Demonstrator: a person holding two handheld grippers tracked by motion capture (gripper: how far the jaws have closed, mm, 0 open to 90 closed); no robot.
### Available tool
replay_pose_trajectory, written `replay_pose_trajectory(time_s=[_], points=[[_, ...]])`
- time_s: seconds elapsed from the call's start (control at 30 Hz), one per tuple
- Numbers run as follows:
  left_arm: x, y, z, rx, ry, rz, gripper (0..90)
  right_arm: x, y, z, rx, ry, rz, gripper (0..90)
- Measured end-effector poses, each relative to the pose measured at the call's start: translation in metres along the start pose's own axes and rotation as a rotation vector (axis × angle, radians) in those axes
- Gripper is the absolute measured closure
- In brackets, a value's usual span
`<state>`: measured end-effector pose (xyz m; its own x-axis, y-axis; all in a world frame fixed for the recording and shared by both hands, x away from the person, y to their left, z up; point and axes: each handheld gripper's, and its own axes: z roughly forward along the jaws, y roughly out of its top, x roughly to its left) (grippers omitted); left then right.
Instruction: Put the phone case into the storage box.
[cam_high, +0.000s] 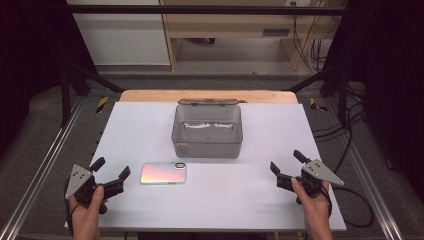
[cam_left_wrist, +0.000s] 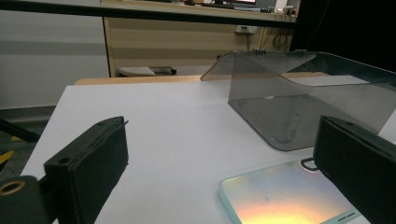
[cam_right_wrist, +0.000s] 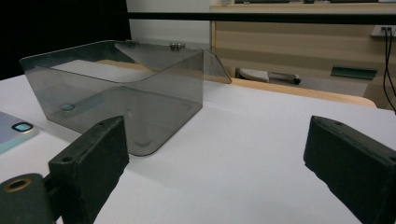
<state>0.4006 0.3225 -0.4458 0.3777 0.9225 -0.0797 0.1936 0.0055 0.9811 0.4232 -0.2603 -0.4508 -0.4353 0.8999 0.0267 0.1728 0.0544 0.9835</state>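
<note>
- White table (cam_high: 250, 190) sits in a dim room w/ a wood shelf behind.
- Phone (cam_high: 164, 173) lies flat near the front, shiny back up, just in front of the clear grey box (cam_high: 207, 131); box lid is flipped back.
- Left gripper (cam_high: 111, 173) is just left of the phone, jaws wide apart, nothing held.
- Right gripper (cam_high: 286, 163) is far off on the right, jaws wide apart too, nothing held.

Phone (cam_high: 164, 173) on the table (cam_high: 250, 195) just before the open box (cam_high: 207, 131), between left gripper (cam_high: 111, 168) and right gripper (cam_high: 286, 161)
</note>
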Motion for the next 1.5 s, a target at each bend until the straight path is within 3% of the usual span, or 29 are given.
replay_pose_trajectory(time_s=[0.63,0.87,1.13,1.17,1.2,1.33,1.5], points=[[0.0,0.002,0.003,0.027,0.002,-0.005,3.3,0.006,0.001,0.005,0.027,0.026,-0.036,5.7],[-0.001,0.001,0.006,0.049,0.006,0.0,3.8,0.01,-0.002,0.009,0.066,0.033,-0.058,5.3],[-0.01,0.0,0.014,0.114,0.009,0.042,7.8,0.014,-0.004,0.013,0.1,0.042,-0.07,5.3],[-0.014,0.0,0.019,0.157,0.005,0.082,8.1,0.014,-0.004,0.014,0.104,0.043,-0.074,5.3],[-0.016,0.0,0.021,0.172,0.003,0.096,8.2,0.014,-0.004,0.014,0.105,0.04,-0.074,5.3],[-0.02,0.0,0.028,0.201,-0.026,0.105,11.7,0.015,-0.004,0.012,0.103,0.04,-0.07,5.3],[-0.021,0.01,0.053,0.261,-0.079,0.093,21.5,0.014,-0.004,0.012,0.103,0.045,-0.065,5.3]])
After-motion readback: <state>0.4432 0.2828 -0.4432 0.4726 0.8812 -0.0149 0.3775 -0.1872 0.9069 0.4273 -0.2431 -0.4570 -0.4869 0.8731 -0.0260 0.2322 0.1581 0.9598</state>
